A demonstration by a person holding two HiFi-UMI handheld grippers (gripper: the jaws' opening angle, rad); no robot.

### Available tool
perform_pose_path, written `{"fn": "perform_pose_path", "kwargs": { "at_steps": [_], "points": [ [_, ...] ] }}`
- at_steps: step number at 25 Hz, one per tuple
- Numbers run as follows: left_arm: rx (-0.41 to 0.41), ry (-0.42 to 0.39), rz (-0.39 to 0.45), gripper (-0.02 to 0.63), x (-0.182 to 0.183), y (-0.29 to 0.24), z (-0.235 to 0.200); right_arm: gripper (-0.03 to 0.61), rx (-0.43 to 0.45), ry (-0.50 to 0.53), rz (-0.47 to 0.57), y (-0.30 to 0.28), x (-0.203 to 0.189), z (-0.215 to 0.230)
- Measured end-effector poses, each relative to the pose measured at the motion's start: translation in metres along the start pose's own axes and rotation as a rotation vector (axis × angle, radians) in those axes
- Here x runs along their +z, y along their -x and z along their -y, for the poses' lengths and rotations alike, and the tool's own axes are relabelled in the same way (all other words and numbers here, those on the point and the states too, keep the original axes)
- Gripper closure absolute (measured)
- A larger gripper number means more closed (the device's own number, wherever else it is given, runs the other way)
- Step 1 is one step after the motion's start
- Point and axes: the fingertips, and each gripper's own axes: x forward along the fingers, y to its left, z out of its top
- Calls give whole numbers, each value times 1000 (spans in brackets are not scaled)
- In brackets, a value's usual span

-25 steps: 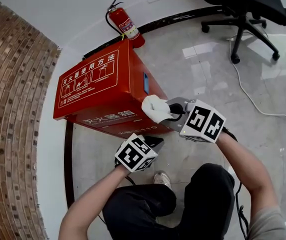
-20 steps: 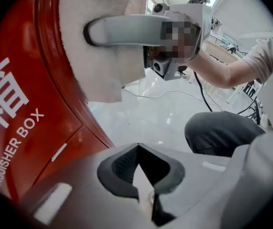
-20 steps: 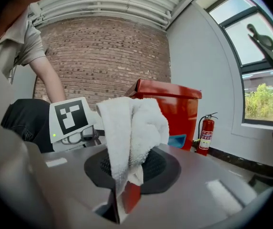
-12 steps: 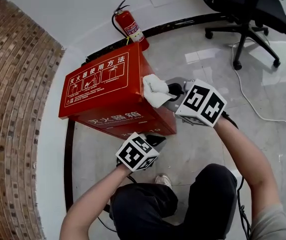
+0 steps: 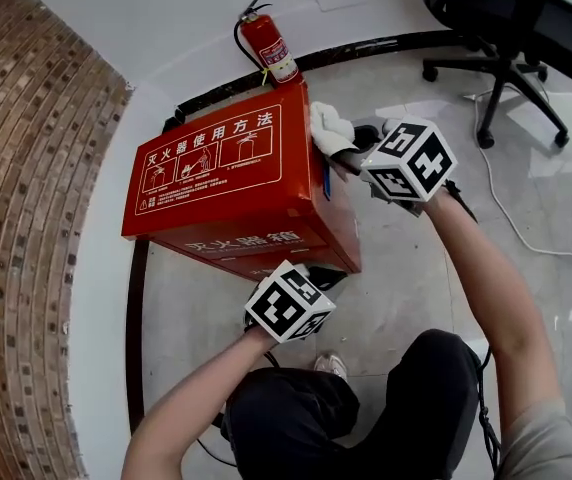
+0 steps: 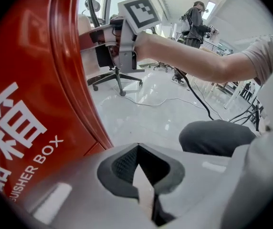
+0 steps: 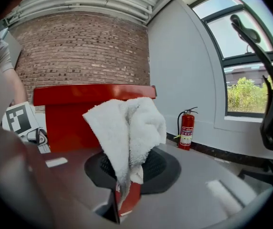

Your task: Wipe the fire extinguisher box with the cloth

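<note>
Right claw (image 7: 123, 194): clamped on the lower folds of a white terry cloth (image 7: 127, 123), the rest bunched up above the jaws.
Cloth position: against the far right corner of the red metal fire extinguisher box (image 5: 226, 183), at the upper edge of its right side.
Left claw (image 6: 143, 187): pressed together, gripping nothing, held low just beside the box's near right corner.
Box: stands on the glossy pale floor (image 5: 406, 268), its white-framed instruction panel facing up and white lettering across the front face.
Behind the box: a red fire extinguisher with a black hose (image 5: 269, 43) stands at the white wall (image 5: 146, 18), near the box's far corner.
Surroundings: a curved brick wall (image 5: 26, 218) on the left; a black office chair (image 5: 511, 23) at far right; a white cable (image 5: 536, 238) trailing over the floor.
Person: both forearms reach forward above dark trousers (image 5: 366, 408).
</note>
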Motion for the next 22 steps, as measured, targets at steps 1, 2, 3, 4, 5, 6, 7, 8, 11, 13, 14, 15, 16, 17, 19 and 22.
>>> {"fn": "perform_pose_path", "kwargs": {
  "at_steps": [1,2,3,4,5,6,7,8,11,13,14,15,16,17,19,22],
  "points": [
    [0,-1,0,614,0,0,-1,490,-9,-9,-1,-4,1,7],
    [2,-3,1,614,0,0,-2,491,-17,-17,-3,-8,2,13],
    [3,-7,2,614,1,-1,-1,491,-25,-22,-5,-12,3,19],
    [3,-12,3,614,1,-1,-1,491,-32,-25,-11,-16,3,25],
    [1,-19,3,614,2,-1,0,491,-39,-26,-20,-20,2,32],
    [-2,-28,1,614,2,-2,1,491,-45,-29,-29,-24,2,38],
    [-5,-38,-1,614,3,-3,2,491,-50,-34,-38,-28,2,43],
    [-6,-52,-4,614,3,-3,1,490,-54,-42,-47,-33,2,48],
    [-2,-109,-4,614,4,-3,-1,488,-82,-72,-73,-43,-5,59],
    [-9,-150,6,614,4,-4,0,488,-112,-97,-81,-39,-18,65],
    [-14,-167,13,614,5,-6,-1,488,-128,-105,-79,-34,-24,67],
    [-23,-180,23,614,6,-10,0,488,-146,-109,-74,-28,-29,69],
    [-35,-191,38,614,10,-14,1,488,-169,-111,-66,-21,-33,72],
    [-49,-204,57,614,15,-19,4,488,-195,-117,-54,-12,-36,75],
    [-81,-232,100,614,29,-26,13,486,-242,-146,-15,7,-38,78],
    [-128,-244,158,614,53,-30,28,486,-286,-191,34,38,-35,71]
  ]
}}
